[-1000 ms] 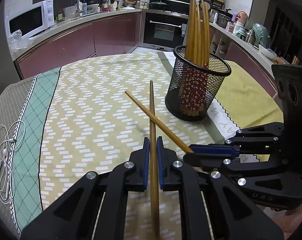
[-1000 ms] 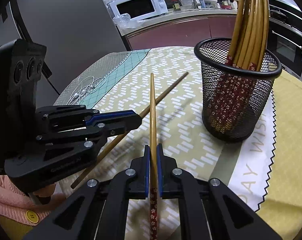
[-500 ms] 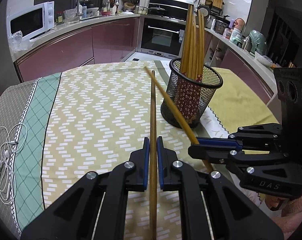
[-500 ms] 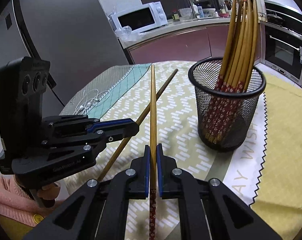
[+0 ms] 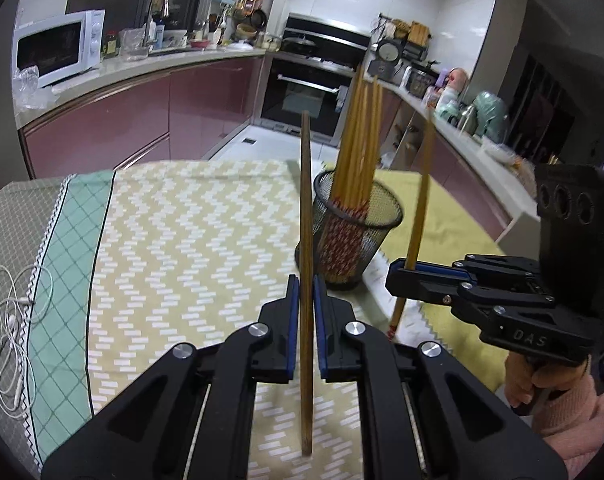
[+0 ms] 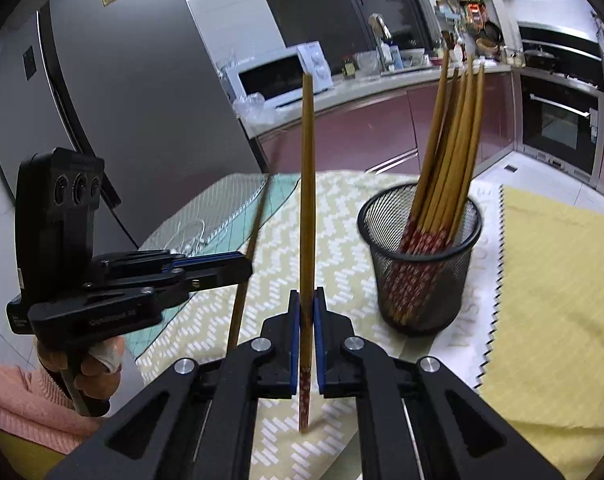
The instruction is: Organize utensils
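Observation:
My left gripper (image 5: 307, 308) is shut on a brown wooden chopstick (image 5: 306, 216) that stands nearly upright above the table. My right gripper (image 6: 307, 320) is shut on a yellow chopstick (image 6: 308, 184) with a red patterned end, also held upright. Each gripper shows in the other's view: the right gripper (image 5: 402, 274) to the right of the holder, the left gripper (image 6: 238, 266) at the left. A black mesh holder (image 5: 356, 236) with several chopsticks stands on the table ahead of both grippers, also in the right wrist view (image 6: 422, 260).
The table wears a yellow patterned cloth (image 5: 190, 232) with a green and grey border. White earphones (image 5: 10, 320) lie at its left edge. A plain yellow mat (image 6: 558, 280) lies right of the holder. Kitchen counters, a microwave (image 5: 58, 50) and an oven stand behind.
Both grippers have lifted and tilted their chopsticks from flat over the table to nearly upright. The holder now looks lower and farther off in both views.

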The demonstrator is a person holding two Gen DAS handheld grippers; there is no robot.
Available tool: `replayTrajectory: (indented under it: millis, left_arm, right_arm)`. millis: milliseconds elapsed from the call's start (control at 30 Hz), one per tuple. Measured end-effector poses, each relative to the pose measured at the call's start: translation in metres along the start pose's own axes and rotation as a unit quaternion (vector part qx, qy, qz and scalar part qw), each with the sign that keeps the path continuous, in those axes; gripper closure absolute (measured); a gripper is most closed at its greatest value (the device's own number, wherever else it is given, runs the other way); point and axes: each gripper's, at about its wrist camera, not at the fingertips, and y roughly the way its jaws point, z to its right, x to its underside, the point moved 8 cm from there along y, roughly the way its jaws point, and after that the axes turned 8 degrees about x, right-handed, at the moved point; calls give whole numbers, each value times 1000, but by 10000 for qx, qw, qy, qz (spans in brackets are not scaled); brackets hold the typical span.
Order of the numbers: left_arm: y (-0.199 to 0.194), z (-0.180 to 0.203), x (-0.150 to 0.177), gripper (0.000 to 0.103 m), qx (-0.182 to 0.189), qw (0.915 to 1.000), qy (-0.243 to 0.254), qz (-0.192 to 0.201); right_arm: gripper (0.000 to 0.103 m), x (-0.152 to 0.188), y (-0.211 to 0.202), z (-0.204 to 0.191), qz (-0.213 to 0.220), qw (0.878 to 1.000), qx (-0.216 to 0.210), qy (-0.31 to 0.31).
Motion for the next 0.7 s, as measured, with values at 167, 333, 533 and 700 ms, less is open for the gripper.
replayTrajectory:
  millis: [167, 333, 533, 700]
  left_arm:
    - [-15, 11, -19, 95, 204, 9995, 56, 252]
    - [-27, 17, -42, 95, 357, 9980, 83, 519]
    - [-36, 25, -74, 95, 416, 9957, 200, 802]
    - [-38, 34, -87, 95, 486, 9946, 316, 858]
  right_arm:
    - [97, -13, -14, 8, 225, 9997, 79, -7]
    - [97, -34, -26, 15, 472, 9988, 114, -33]
    - [97, -58, -38, 23, 729, 9971, 215, -53]
    - [97, -67, -43, 25, 843, 9961, 253, -89]
